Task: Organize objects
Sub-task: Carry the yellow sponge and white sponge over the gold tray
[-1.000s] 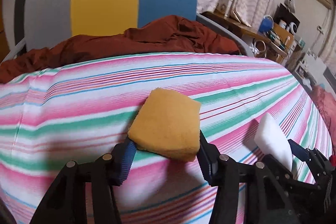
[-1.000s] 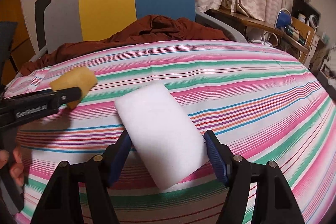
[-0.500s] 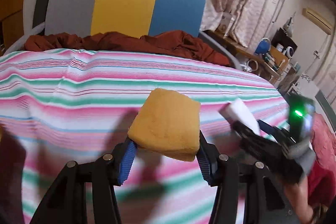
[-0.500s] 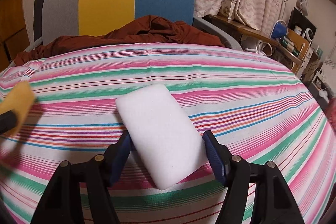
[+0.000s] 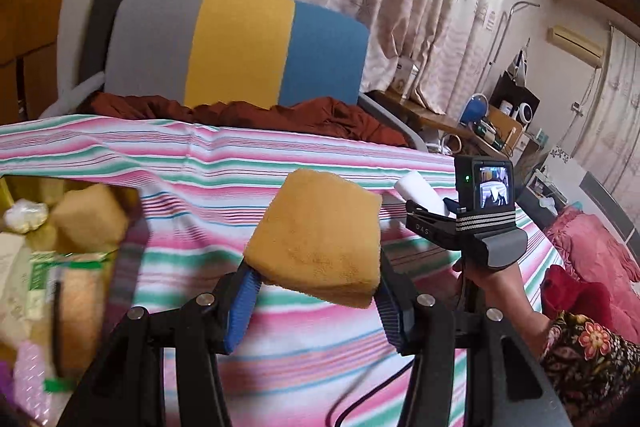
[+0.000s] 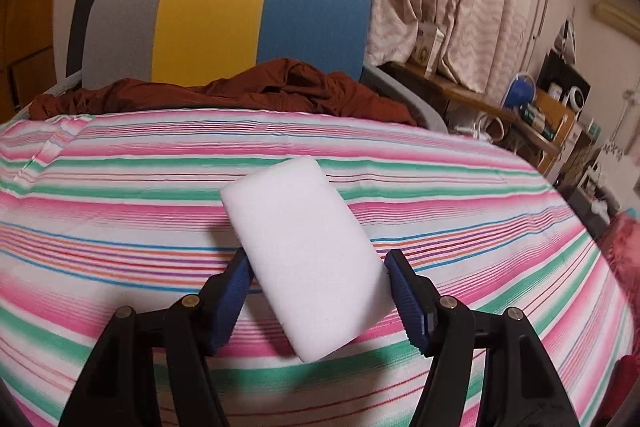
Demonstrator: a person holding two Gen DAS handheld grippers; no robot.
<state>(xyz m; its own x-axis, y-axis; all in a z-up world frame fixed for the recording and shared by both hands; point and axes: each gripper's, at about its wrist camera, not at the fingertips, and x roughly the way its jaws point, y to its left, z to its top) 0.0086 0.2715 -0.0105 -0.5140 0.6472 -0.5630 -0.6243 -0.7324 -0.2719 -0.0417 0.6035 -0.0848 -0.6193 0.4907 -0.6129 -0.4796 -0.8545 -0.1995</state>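
My left gripper (image 5: 316,293) is shut on an orange sponge (image 5: 320,237) and holds it above the striped bedspread (image 5: 280,163). My right gripper (image 6: 318,281) is shut on a white foam sponge (image 6: 306,259), also held above the bedspread (image 6: 120,195). In the left wrist view the right gripper (image 5: 430,207) shows to the right with the white sponge (image 5: 418,191) sticking out of it. A box (image 5: 8,187) at the left edge holds another orange sponge (image 5: 90,217) and packets.
A grey, yellow and blue headboard (image 5: 240,47) and a rust-brown blanket (image 5: 248,115) lie at the far end. A cluttered shelf (image 5: 492,131) stands at the right. Red and pink cushions (image 5: 592,259) lie at the right.
My left gripper has swung left and lifted with the orange sponge, bringing the box at the left into view. The right gripper has kept the white sponge and barely shifted.
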